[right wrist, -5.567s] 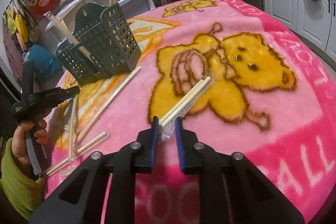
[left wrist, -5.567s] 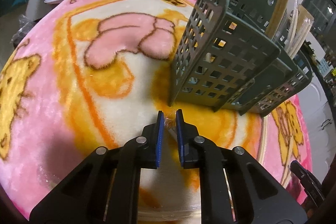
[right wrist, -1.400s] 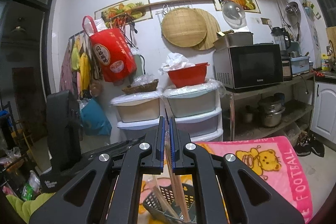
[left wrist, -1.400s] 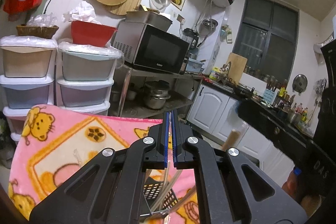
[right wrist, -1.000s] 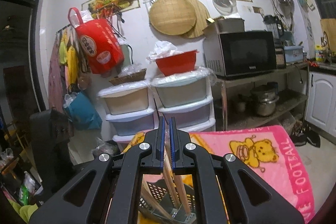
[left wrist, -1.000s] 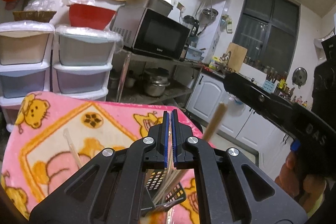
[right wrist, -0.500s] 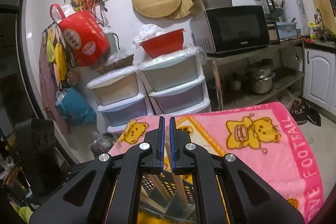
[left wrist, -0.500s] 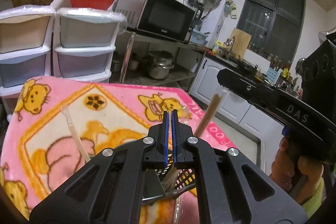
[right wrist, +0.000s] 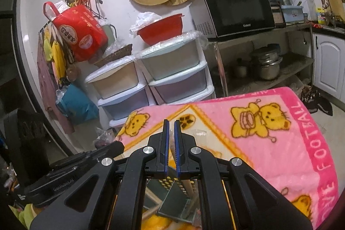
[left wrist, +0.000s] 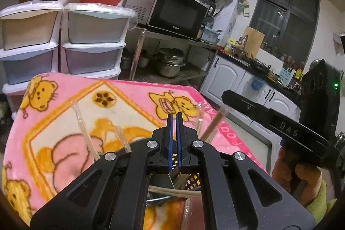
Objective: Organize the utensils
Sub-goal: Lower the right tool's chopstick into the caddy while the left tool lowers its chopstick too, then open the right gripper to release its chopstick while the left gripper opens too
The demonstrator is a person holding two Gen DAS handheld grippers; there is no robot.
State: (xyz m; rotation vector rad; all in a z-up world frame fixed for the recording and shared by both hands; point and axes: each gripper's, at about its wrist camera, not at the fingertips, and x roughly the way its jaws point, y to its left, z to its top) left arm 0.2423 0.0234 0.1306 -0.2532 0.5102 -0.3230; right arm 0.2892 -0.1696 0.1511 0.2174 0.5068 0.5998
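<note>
1. The left gripper (left wrist: 174, 120) has its blue-padded jaws almost together, only a thin slit between them; whether anything is pinched there cannot be told.
2. The right gripper (right wrist: 170, 125) likewise has its jaws nearly together. A pale strip shows in the slit, but a grip on it cannot be confirmed.
3. Below both grippers sits the green slotted utensil basket (right wrist: 172, 195), on the pink bear-print blanket (left wrist: 133, 100), towards its near edge and largely hidden by the gripper frames.
4. Wooden chopsticks (left wrist: 213, 126) stand in the basket with their long axes steeply upright, tips leaning up and to the right towards the blanket's right edge.
5. Clear-wrapped chopsticks (left wrist: 83, 122) rise to the left of the left gripper, tilted up and slightly left.
6. Another pale stick (left wrist: 172, 192) lies nearly level across the basket's opening.
7. In the left wrist view, a person's hand (left wrist: 297, 176) in a green sleeve holds the right gripper's handle just past the blanket's right edge.
</note>
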